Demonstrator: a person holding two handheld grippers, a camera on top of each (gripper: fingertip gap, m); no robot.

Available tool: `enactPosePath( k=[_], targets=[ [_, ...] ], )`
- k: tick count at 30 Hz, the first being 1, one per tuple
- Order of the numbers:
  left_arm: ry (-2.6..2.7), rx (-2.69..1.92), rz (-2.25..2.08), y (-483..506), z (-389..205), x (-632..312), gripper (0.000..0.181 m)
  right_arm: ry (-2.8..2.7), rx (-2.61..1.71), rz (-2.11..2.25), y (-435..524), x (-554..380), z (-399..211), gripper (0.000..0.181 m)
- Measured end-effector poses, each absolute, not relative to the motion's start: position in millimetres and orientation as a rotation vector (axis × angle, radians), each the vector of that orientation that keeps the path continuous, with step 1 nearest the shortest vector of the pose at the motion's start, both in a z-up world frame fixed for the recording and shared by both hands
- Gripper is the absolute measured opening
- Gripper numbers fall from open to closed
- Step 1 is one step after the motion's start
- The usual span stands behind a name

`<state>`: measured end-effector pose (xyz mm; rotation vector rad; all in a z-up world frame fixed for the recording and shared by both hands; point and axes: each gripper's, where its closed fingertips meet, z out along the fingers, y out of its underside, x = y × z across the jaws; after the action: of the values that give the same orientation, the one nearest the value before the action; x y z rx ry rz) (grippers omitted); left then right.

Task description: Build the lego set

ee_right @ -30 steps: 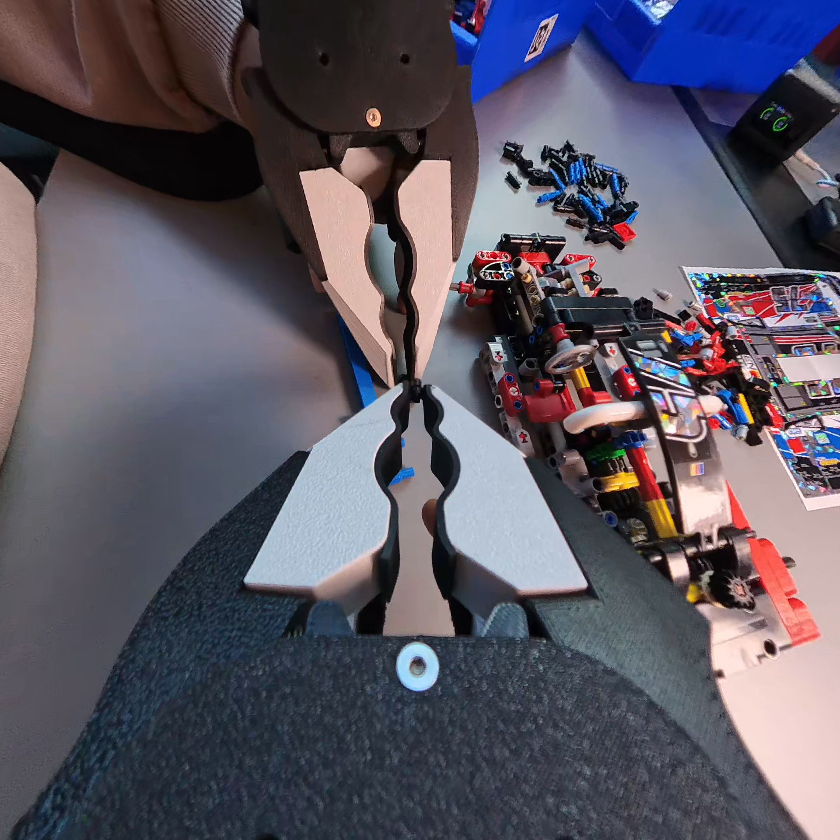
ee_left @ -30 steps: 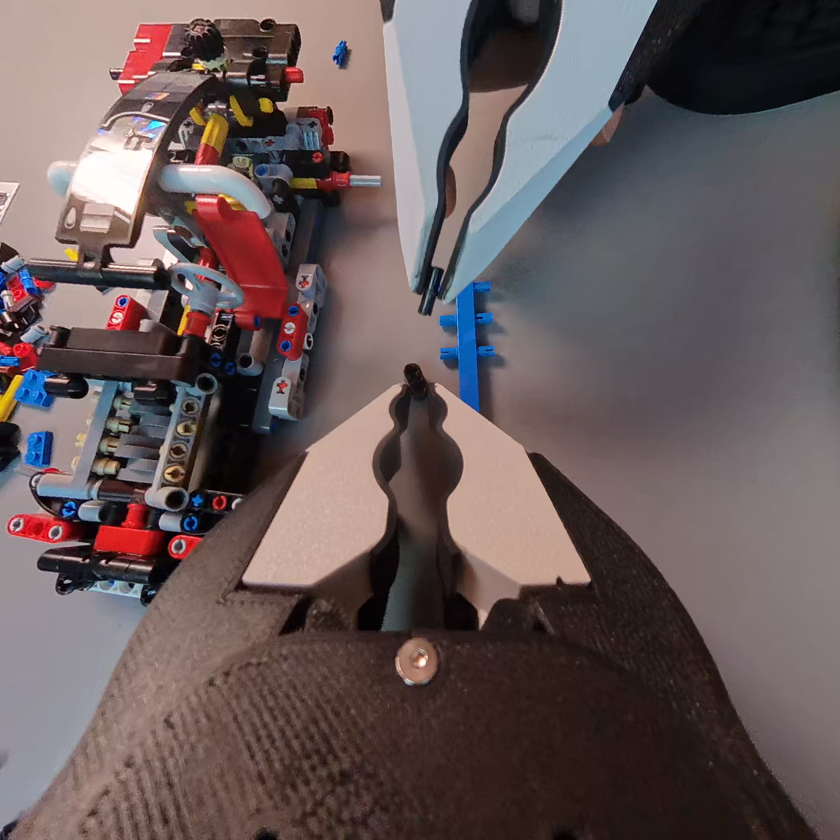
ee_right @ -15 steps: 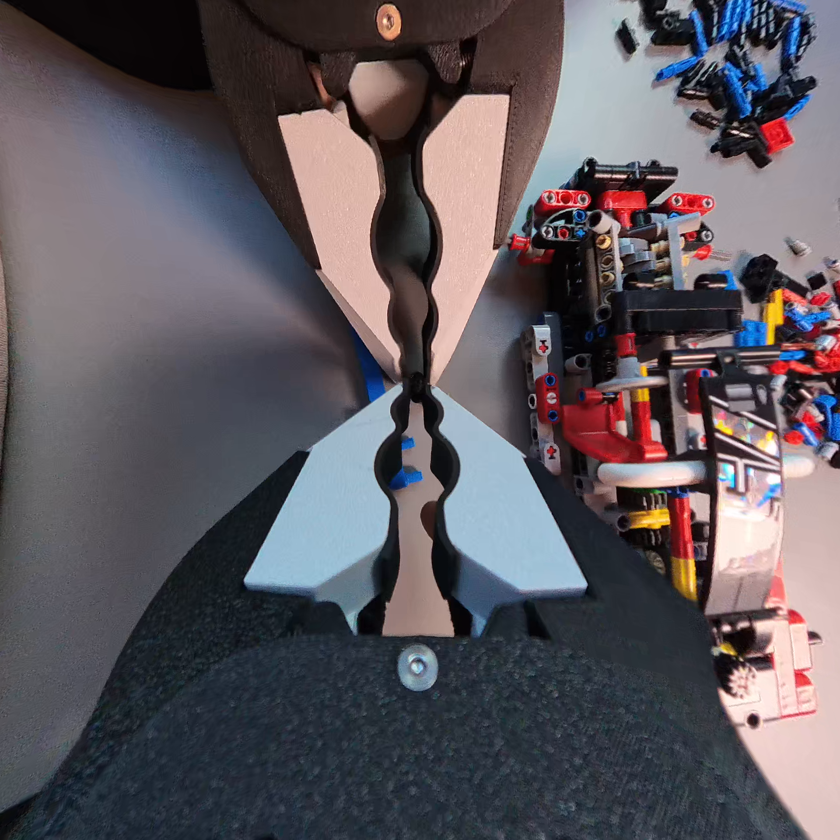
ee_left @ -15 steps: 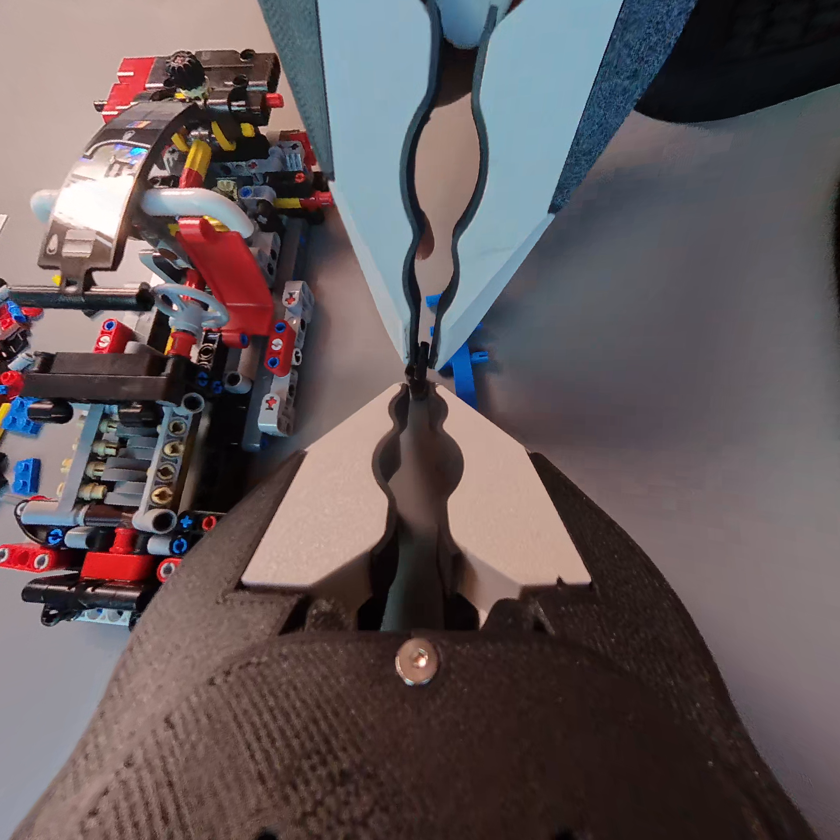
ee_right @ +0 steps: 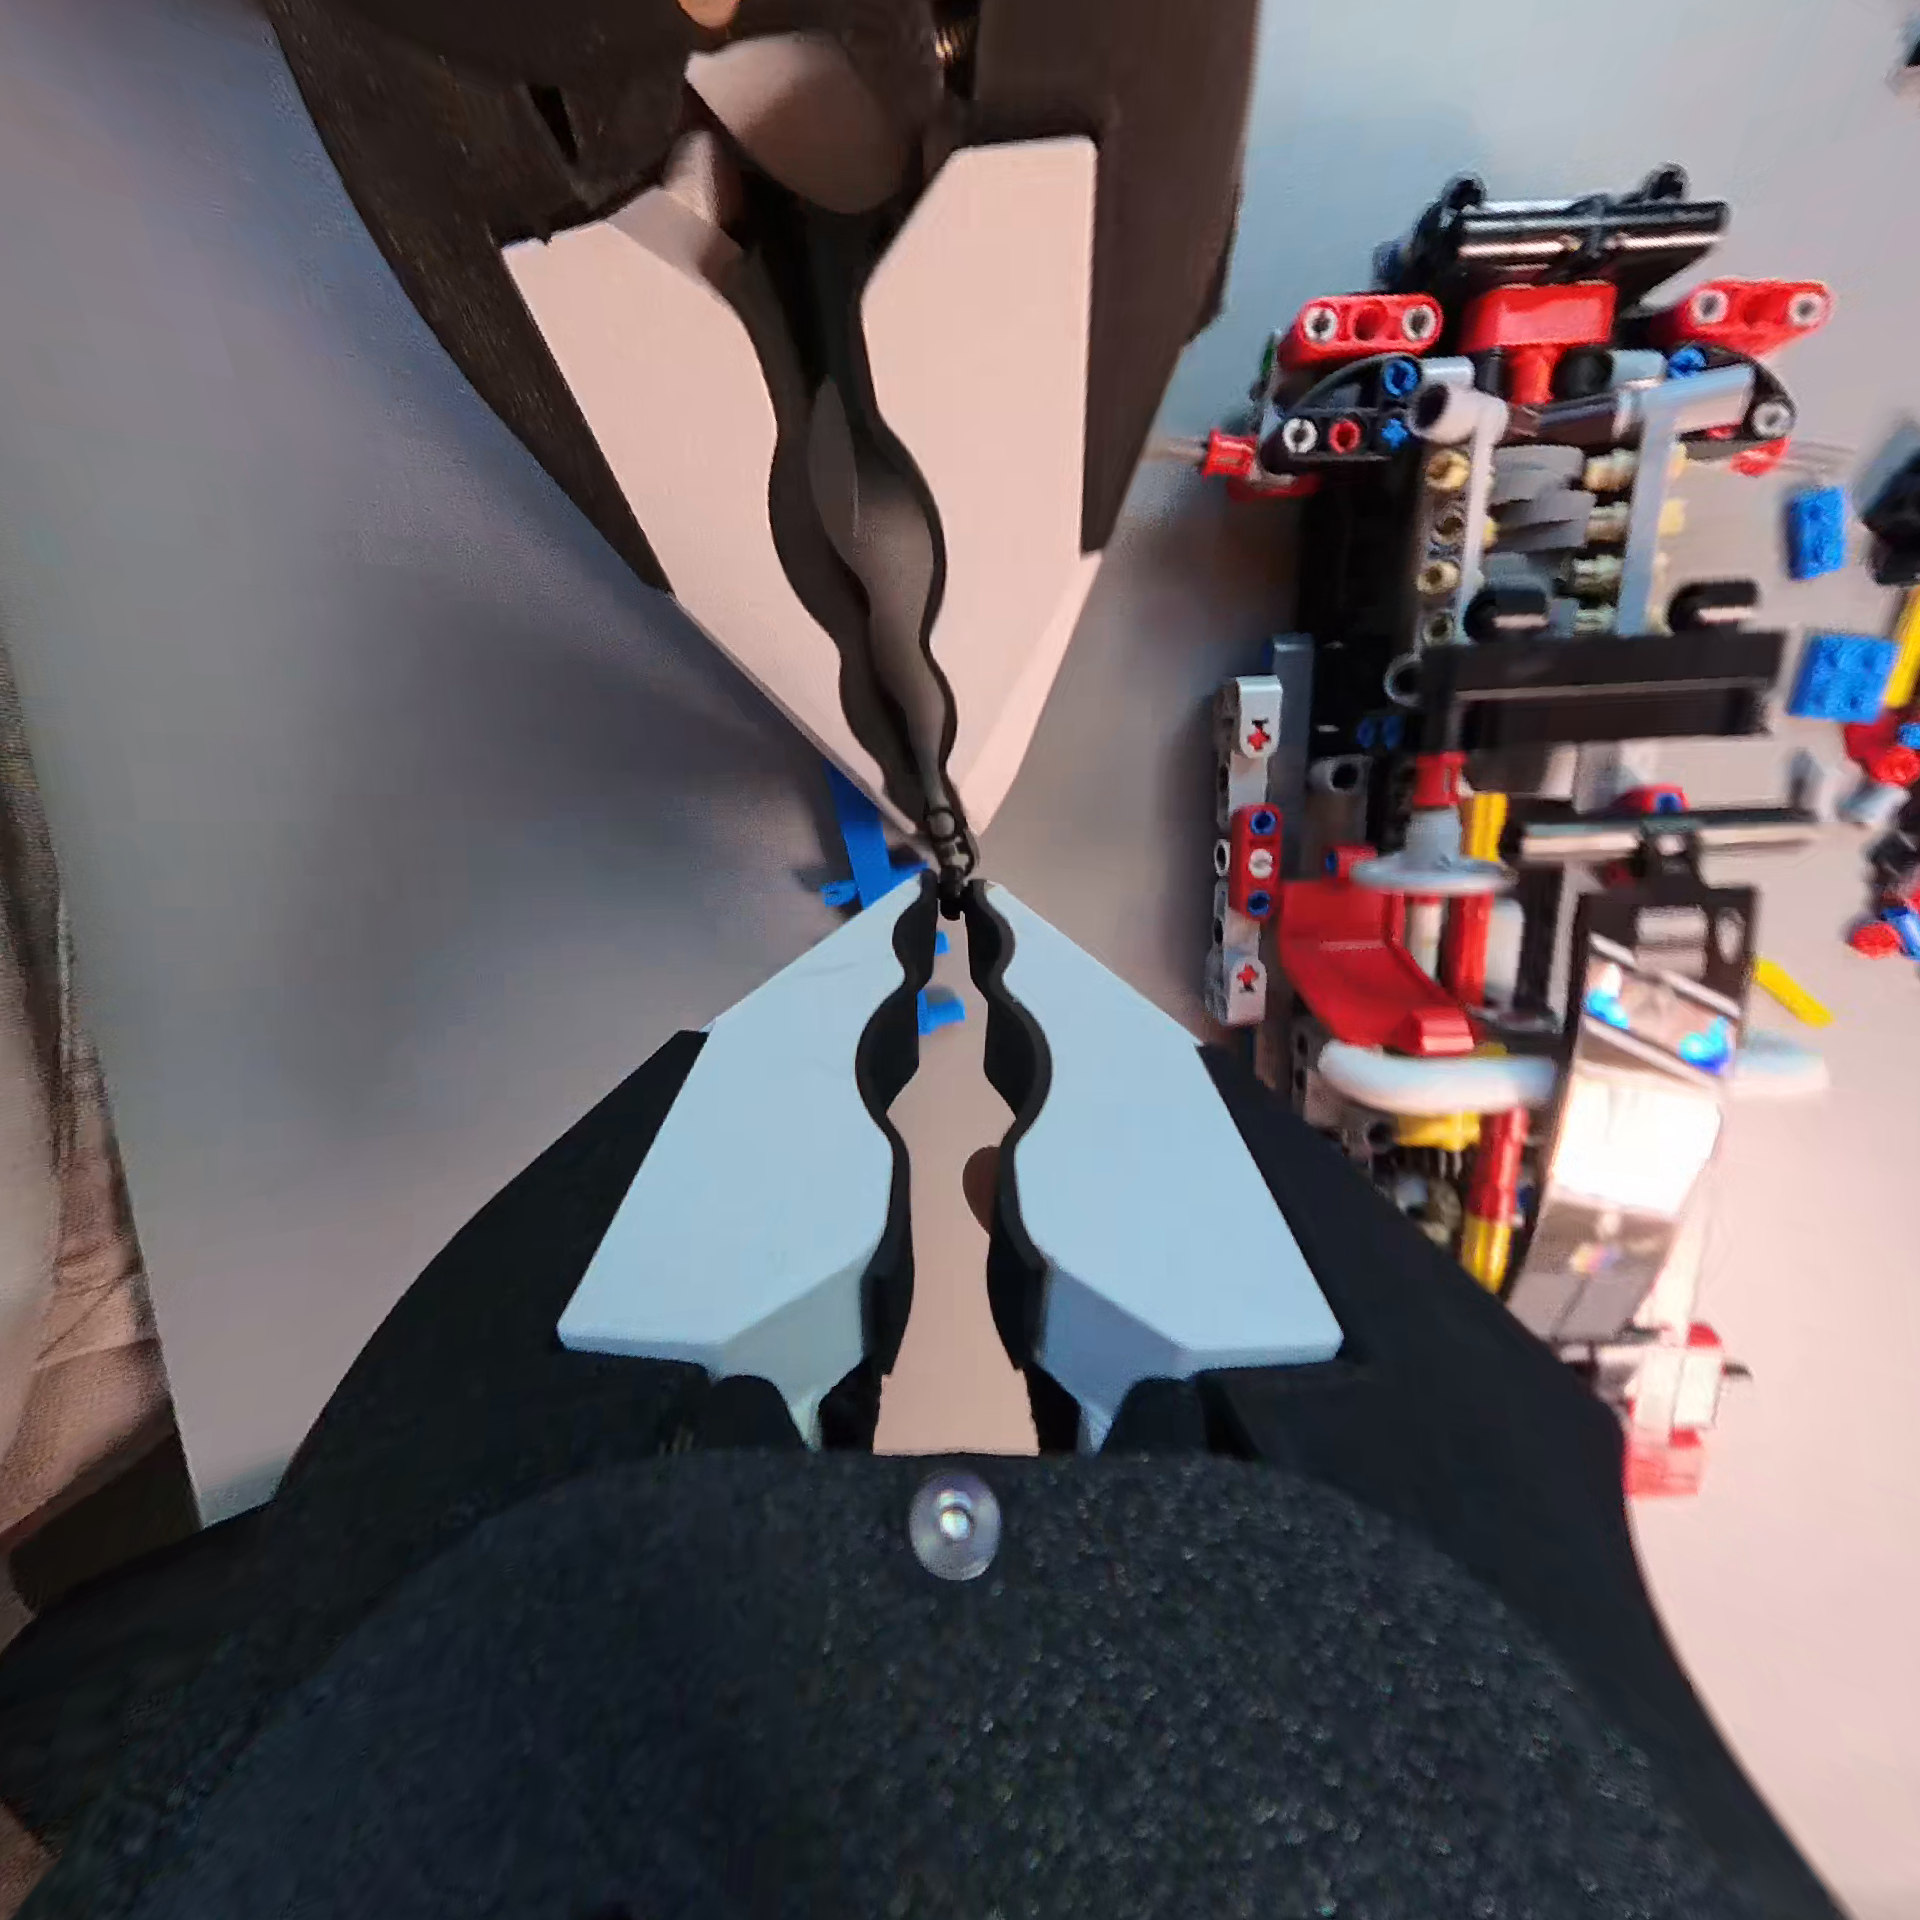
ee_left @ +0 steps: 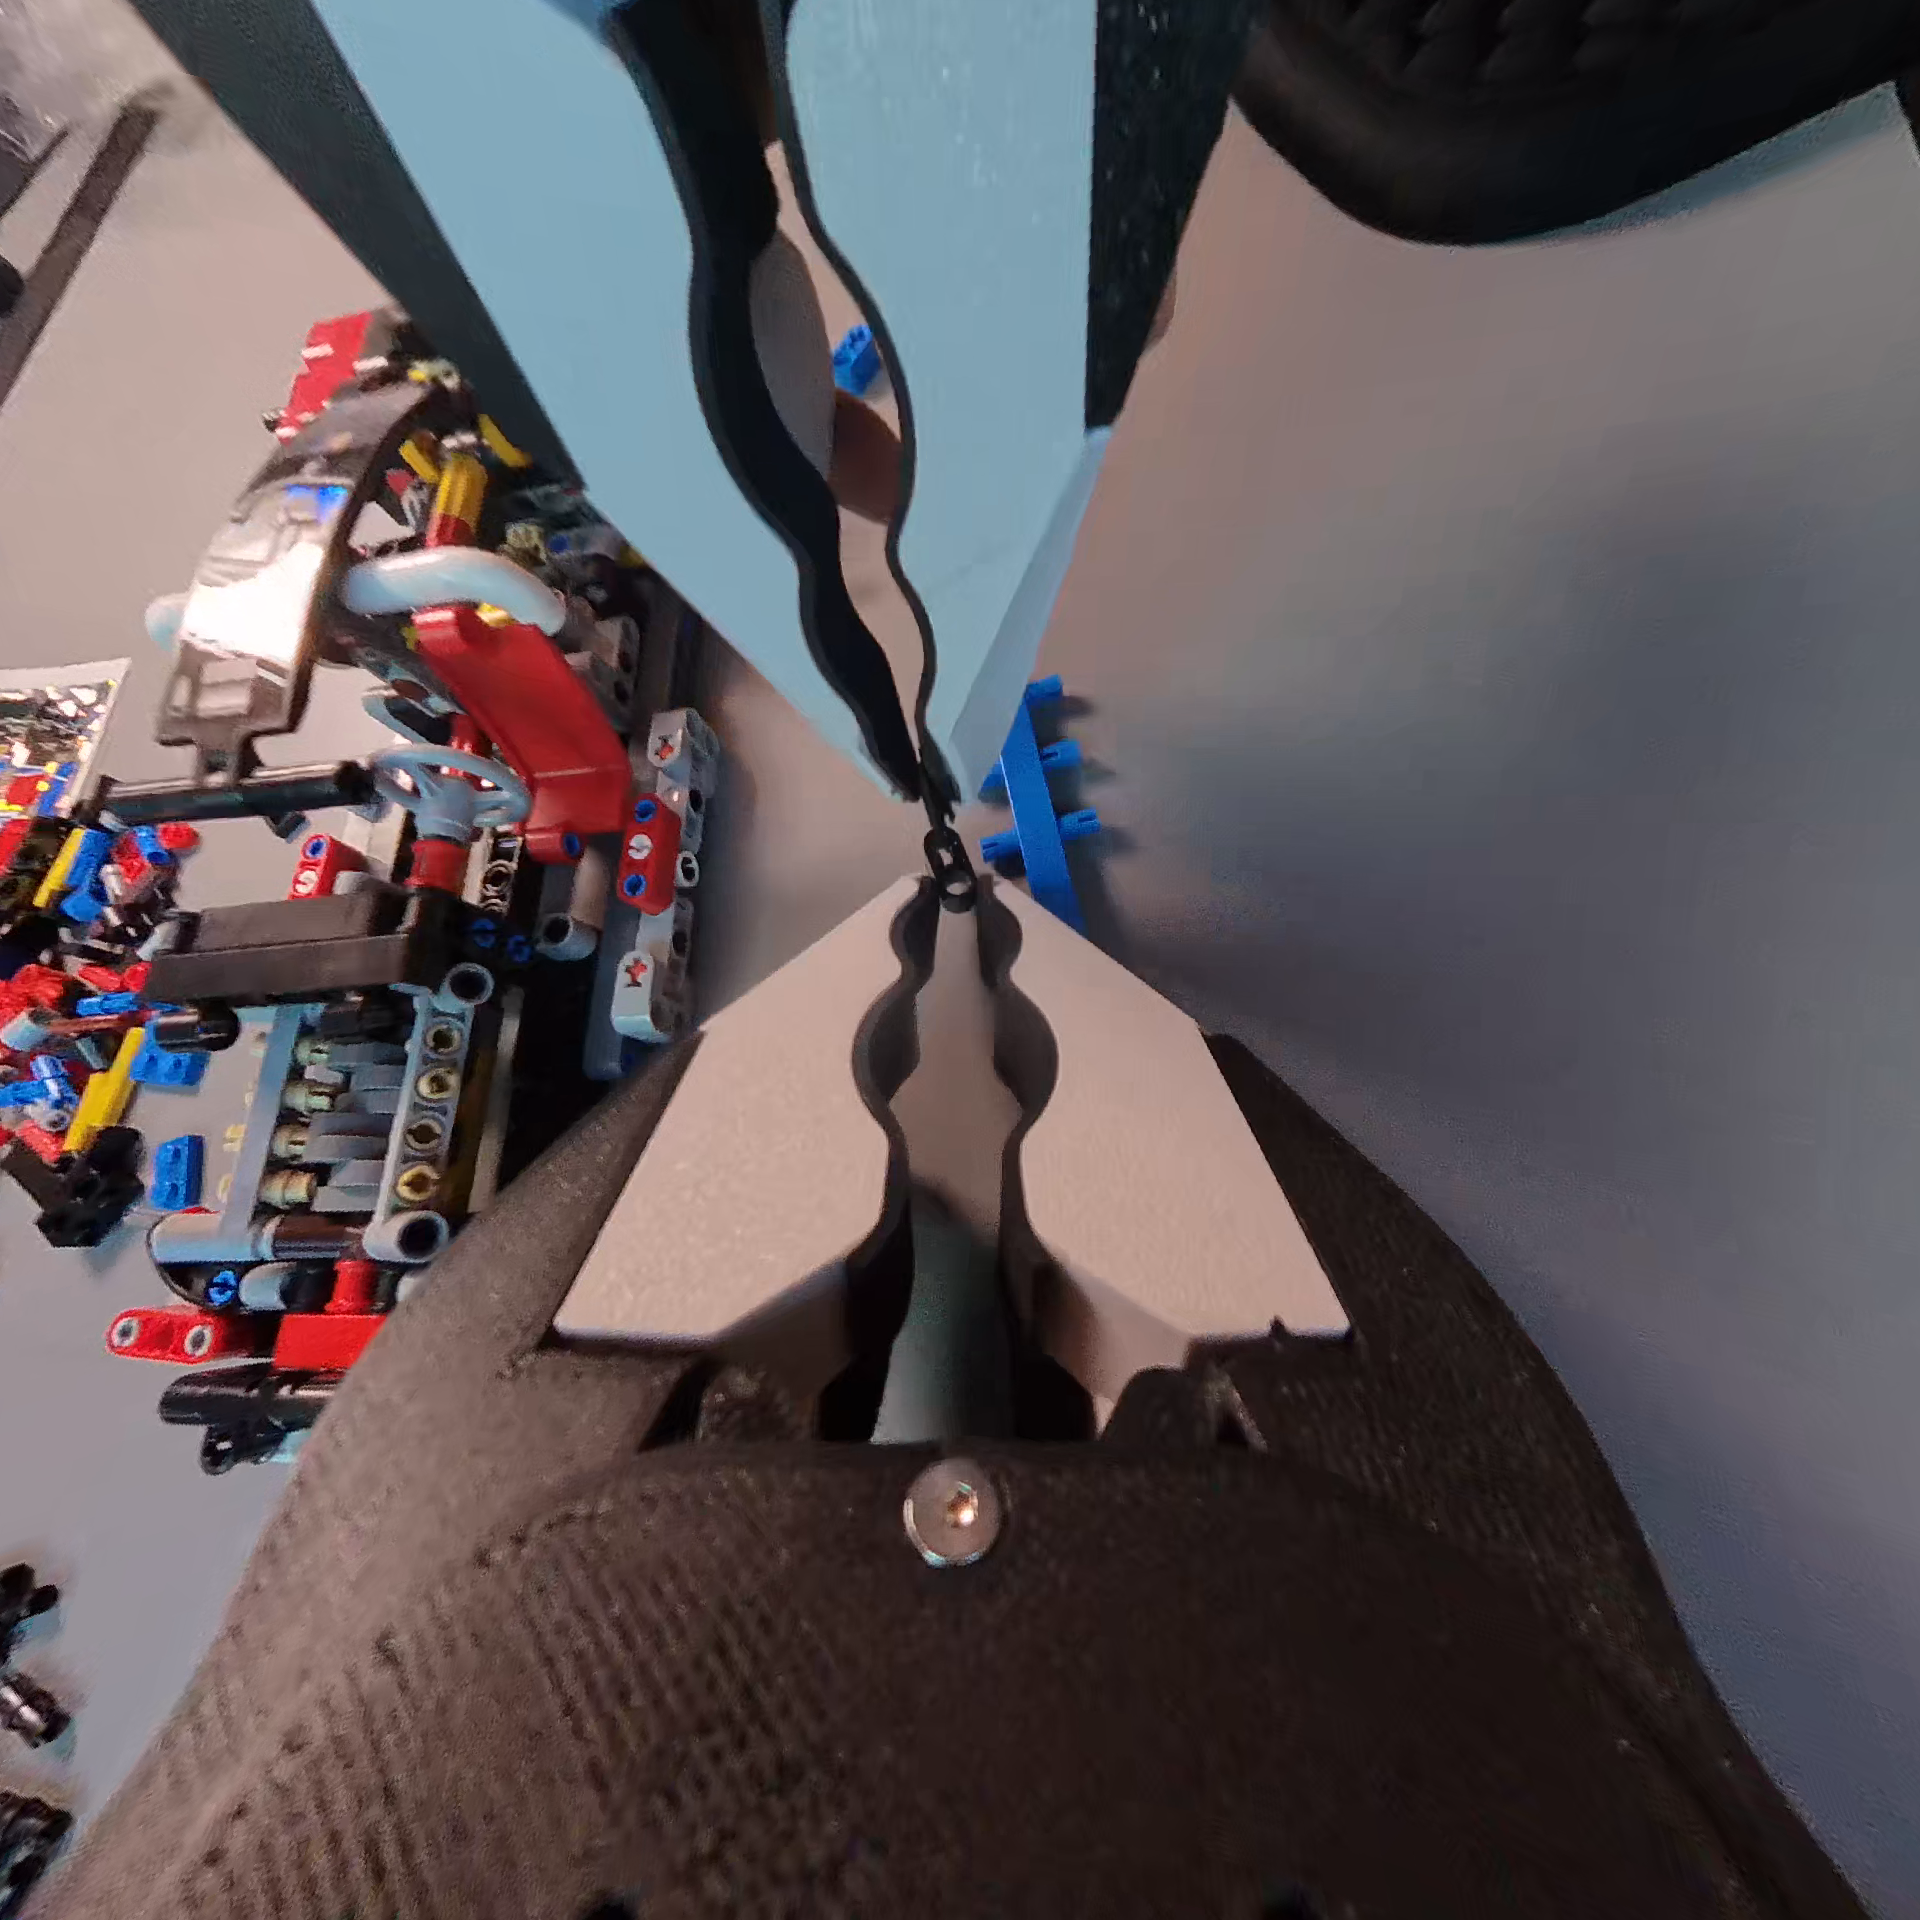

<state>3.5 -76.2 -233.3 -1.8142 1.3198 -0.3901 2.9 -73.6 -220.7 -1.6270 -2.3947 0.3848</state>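
Meeting tip to tip above the bench [ee_left: 1507, 727], the left gripper [ee_left: 954, 896] and right gripper [ee_right: 948, 902] are each pinched closed on a small black pin piece [ee_left: 948, 854]. Only the right wrist view shows a sleeve [ee_right: 62, 1195]; the half-built lego car [ee_right: 1507, 831] lies beside them.

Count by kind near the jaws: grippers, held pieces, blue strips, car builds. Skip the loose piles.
Grippers: 2 (left gripper, right gripper)
Black pin piece, pinched by both: 1
Blue strip: 1
Part-built car: 1
Total: 5
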Motion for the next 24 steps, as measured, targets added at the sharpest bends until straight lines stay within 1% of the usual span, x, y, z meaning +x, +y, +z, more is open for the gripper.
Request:
enactPosePath(
  k=[2,4,7,9,14,20,24],
  targets=[
    [1.271,-1.748,-0.395,-73.7,-214.4,7.2,0.005,-2.305,-1.666,0.428,-69.5,14.2,-202.4,0.003],
    [1.231,-1.694,-0.494,-74.9,-193.3,21.7,0.005,-2.201,-1.695,0.456,-64.8,32.6,-180.9,0.003],
    [1.282,-1.703,-0.681,-81.3,-185.9,60.3,0.005,-2.101,-1.772,0.466,-63.6,72.8,-162.4,0.003],
    [1.381,-1.742,-0.741,-84.2,-198.4,87.3,0.006,-2.09,-1.835,0.426,-65.5,102.1,-165.2,0.003],
    [1.599,-1.777,-0.686,-75.5,-234.4,134.2,0.006,-2.059,-1.99,0.418,-72.0,143.8,-189.4,0.003],
    [1.622,-1.754,-0.678,-69.1,-240.2,144.2,0.006,-1.965,-2.072,0.49,-67.0,146.2,-205.7,0.003],
    [1.604,-1.751,-0.658,-67.1,-239.8,141.7,0.012,-1.956,-2.125,0.51,-68.2,140.4,-219.0,0.003]
  ],
)
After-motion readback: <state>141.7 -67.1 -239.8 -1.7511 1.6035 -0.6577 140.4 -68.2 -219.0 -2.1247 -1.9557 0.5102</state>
